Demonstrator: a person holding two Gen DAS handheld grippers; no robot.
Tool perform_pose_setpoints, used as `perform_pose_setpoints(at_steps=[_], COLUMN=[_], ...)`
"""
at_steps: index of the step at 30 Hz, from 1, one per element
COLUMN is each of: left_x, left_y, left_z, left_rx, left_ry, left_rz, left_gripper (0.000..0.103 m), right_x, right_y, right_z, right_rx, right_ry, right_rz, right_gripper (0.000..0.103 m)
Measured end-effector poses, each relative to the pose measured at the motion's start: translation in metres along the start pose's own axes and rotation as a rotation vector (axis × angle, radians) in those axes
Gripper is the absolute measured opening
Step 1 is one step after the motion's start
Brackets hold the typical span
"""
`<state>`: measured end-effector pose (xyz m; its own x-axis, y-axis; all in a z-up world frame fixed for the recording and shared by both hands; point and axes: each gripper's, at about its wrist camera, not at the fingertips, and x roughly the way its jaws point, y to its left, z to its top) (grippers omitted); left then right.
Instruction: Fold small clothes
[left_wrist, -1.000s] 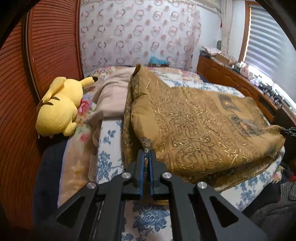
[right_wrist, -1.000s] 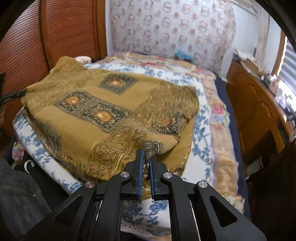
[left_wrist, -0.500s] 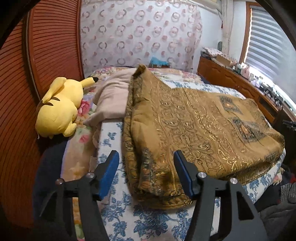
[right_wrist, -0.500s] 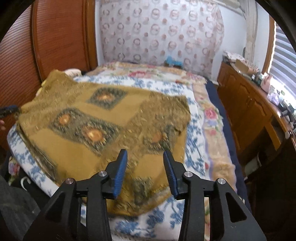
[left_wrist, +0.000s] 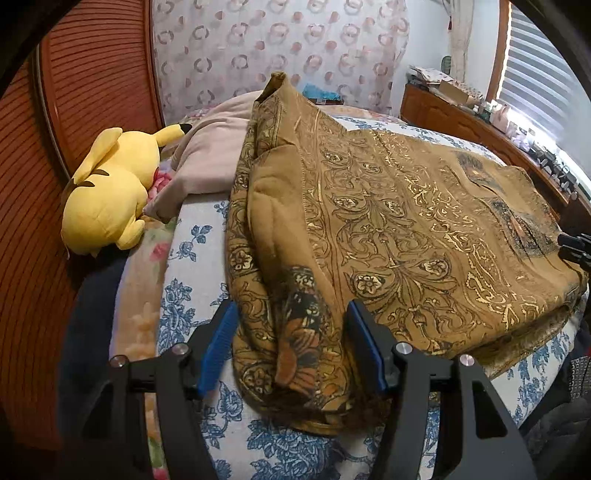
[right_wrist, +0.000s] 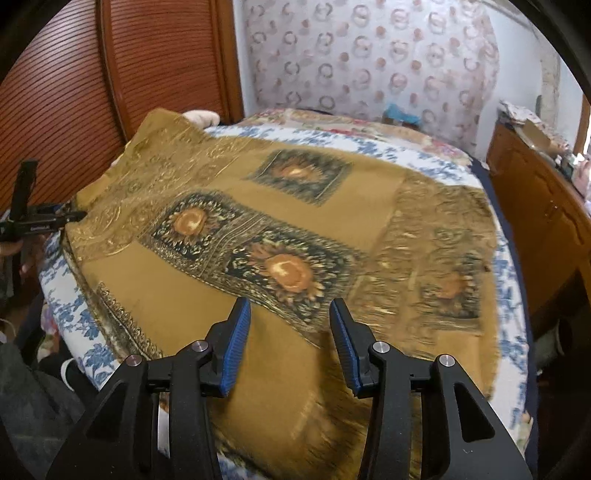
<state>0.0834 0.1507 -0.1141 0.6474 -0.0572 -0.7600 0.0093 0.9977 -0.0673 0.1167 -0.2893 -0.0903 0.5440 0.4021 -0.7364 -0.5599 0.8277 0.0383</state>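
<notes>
Gold-brown printed cloth lies folded on the bed, spread across the blue-flowered sheet near the bed's near edge. In the left view its top layer is doubled over, so two or more thicknesses show along the near side, and a bunched corner hangs toward the camera. That reads as a fold just laid down, with the cloth resting flat under its own weight and ready for the next crease.

The left claw stands wide open, its blue pads on either side of that bunched corner. The cloth passes between the fingers, but neither pad presses it; whether the fabric brushes a pad I cannot tell. It grips nothing.

The right claw is also released, its fingers spread wide above the plain brown part of the cloth, near the dark squares with orange centres. It holds nothing, and looks to hover just over the surface rather than rest on it. The near hem is blurred, so the cloth's edge there is unclear.

A yellow plush toy and a beige pillow lie at the head of the bed, apart from the cloth. A wooden dresser stands beside the bed.
</notes>
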Motion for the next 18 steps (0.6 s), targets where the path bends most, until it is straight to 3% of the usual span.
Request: perform_pose_setpoints(at_steps=[8,18], left_x=[0.0,-0.001], left_y=[-0.001,0.002], left_z=[-0.003,-0.008], left_rx=[-0.006,-0.007], left_ry=[-0.024,-0.047], left_rz=[0.011,0.007], left_gripper=[0.063,0.063], right_x=[0.013,0.013], right_y=[0.0,0.008], right_z=[-0.01,-0.02], right_rx=[0.015,-0.021], right_ry=[0.018,-0.039], right_rz=[0.002,-0.033], right_gripper=[0.051,0.057])
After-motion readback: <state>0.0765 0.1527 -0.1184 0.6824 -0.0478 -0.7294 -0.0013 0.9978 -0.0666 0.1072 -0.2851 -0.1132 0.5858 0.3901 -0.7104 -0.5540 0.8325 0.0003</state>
